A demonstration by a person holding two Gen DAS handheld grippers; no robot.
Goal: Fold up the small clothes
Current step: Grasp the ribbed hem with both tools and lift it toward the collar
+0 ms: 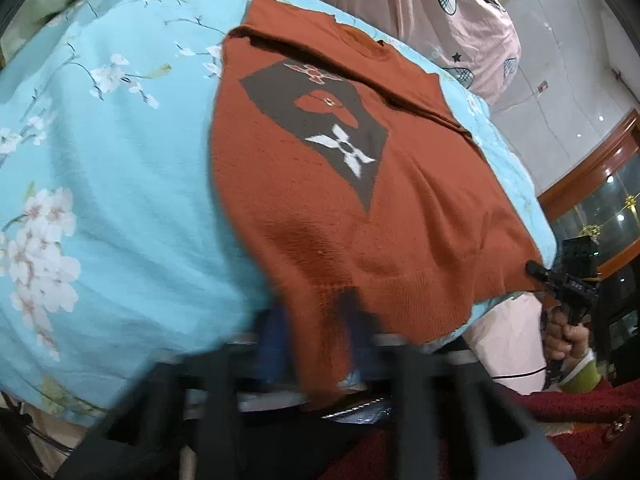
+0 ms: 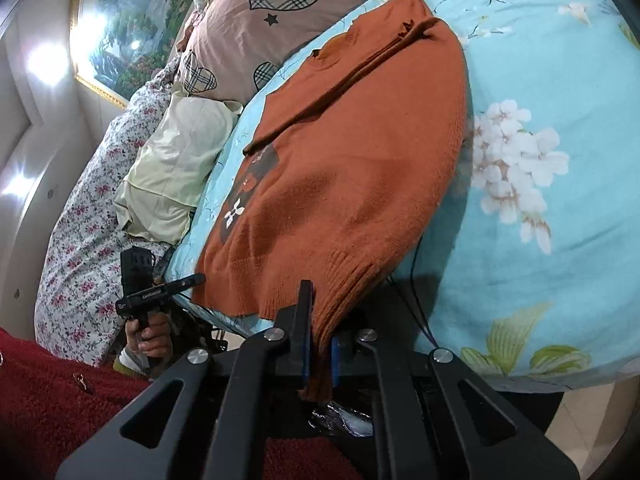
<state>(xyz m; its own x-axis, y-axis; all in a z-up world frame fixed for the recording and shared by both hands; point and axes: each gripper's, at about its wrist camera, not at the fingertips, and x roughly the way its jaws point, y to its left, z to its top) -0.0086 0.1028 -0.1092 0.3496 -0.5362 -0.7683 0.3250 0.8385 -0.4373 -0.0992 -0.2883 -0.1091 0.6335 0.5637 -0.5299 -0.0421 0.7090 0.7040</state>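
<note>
Clamped right at the lens, the right gripper (image 2: 318, 354) has its blue-padded fingers (image 2: 305, 354) pinched tight on the ribbed hem corner of the orange sweater (image 2: 352, 168), knit bunched between the pads. Over on the other side, the left gripper (image 1: 316, 344) bites the opposite hem corner, fabric draped between its blurred fingers (image 1: 267, 344) — closed on the cloth as far as the blur lets me judge. So both hem corners are in hand, and my read is a bottom-to-top fold coming. To do it well: lift both corners level, keep the hem taut between them so the middle does not sag, and lay it towards the collar (image 2: 334, 46) without dragging the body off the bed. Further out, the sweater lies flat on the blue floral quilt (image 1: 120, 184), front up, grey diamond motif (image 1: 320, 128) showing, a sleeve already folded across the chest. Beyond it, pink heart-print pillows (image 2: 256, 20).
</note>
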